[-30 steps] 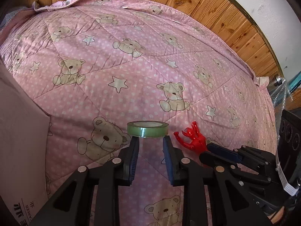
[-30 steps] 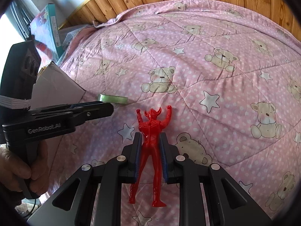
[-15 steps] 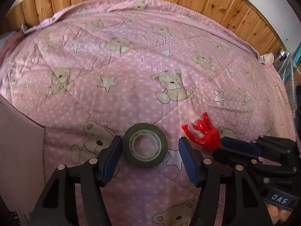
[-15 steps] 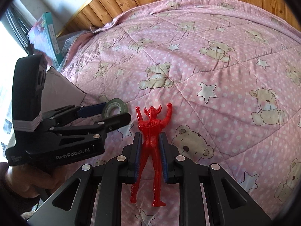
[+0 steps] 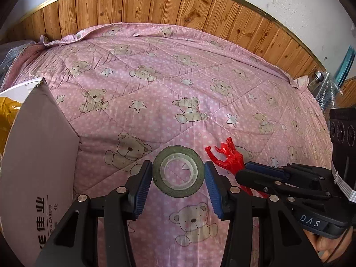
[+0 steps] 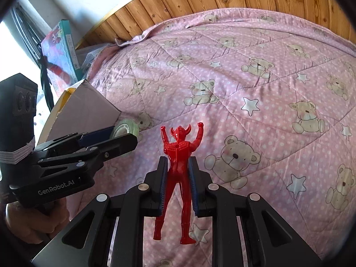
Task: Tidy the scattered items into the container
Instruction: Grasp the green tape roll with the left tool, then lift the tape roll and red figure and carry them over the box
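Note:
A dark green tape roll (image 5: 178,193) sits between the blue pads of my left gripper (image 5: 178,179), which is shut on its sides. In the right wrist view the roll (image 6: 125,129) stands tilted in that gripper (image 6: 115,139), just off the quilt and beside the box. A red plastic hero figure (image 6: 179,155) with raised arms is clamped at the waist by my right gripper (image 6: 178,168), which is shut on it. The left wrist view shows the figure (image 5: 229,159) sticking out of the right gripper (image 5: 255,170). An open cardboard box (image 5: 40,155) stands at the left.
A pink quilt with bears and stars (image 5: 189,84) covers the bed, and a wooden panel wall (image 5: 178,4) runs behind it. Something yellow (image 5: 9,115) lies inside the box. A teal picture box (image 6: 64,51) and bubble wrap stand past the bed's left edge. A hand (image 6: 29,222) holds the left gripper.
The left gripper opened wide around the flat tape roll, then shut on its sides and tilted it up. The right gripper has kept hold of the red figure and risen slightly.

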{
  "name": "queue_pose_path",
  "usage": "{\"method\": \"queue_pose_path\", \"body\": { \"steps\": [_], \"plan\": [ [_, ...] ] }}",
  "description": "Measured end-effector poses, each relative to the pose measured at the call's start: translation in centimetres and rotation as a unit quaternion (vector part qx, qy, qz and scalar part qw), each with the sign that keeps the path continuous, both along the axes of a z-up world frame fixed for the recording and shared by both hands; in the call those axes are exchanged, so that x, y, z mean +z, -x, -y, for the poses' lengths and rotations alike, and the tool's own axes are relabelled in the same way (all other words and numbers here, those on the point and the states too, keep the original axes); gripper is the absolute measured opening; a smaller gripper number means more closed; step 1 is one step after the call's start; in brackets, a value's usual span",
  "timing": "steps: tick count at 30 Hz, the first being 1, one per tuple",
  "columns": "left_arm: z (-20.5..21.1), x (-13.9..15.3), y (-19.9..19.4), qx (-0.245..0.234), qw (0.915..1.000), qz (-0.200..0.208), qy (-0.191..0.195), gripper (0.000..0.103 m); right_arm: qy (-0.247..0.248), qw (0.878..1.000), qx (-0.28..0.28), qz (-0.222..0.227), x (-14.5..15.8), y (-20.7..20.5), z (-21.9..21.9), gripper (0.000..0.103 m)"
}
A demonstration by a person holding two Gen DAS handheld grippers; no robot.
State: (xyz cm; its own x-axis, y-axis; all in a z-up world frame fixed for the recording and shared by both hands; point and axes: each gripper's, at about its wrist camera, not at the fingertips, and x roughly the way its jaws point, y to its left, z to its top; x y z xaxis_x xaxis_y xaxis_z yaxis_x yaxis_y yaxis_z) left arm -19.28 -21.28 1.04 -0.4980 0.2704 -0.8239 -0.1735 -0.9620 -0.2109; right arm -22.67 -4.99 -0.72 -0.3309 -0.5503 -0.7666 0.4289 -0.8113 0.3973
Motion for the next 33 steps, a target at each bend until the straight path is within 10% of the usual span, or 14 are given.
{"method": "queue_pose_path", "body": {
  "steps": [33],
  "plan": [
    [6.4,12.2,-16.3,0.016,0.9939,-0.106,-0.026,0.049,0.001,0.996,0.018,-0.092,11.5,-16.5,4.7,0.02]
  ]
}}
